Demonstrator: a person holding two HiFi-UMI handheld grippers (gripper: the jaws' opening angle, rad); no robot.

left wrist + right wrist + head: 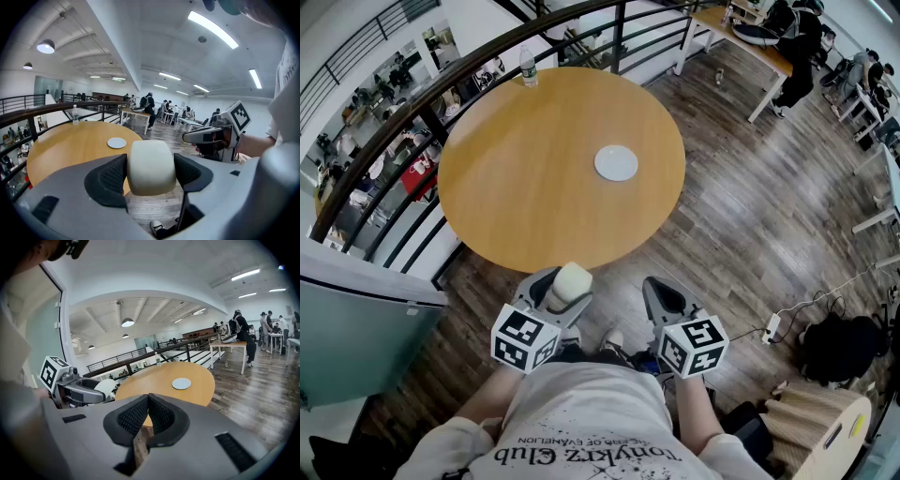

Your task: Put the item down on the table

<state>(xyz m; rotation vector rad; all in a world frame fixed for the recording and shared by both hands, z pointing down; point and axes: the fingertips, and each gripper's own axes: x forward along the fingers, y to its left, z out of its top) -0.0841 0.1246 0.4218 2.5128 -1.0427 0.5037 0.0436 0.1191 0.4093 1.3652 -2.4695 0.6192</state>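
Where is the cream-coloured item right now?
The cream item is clamped between the left gripper's jaws, low and left of centre in the head view, over the floor just short of the round table's near edge.

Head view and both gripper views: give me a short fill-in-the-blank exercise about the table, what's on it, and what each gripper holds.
The left gripper is shut on a cream item; the right gripper is shut on ____.
The wooden table has a ____ top.
On it are a white disc and, at the far edge, an upright water ____.
Missing words: nothing; round; bottle.
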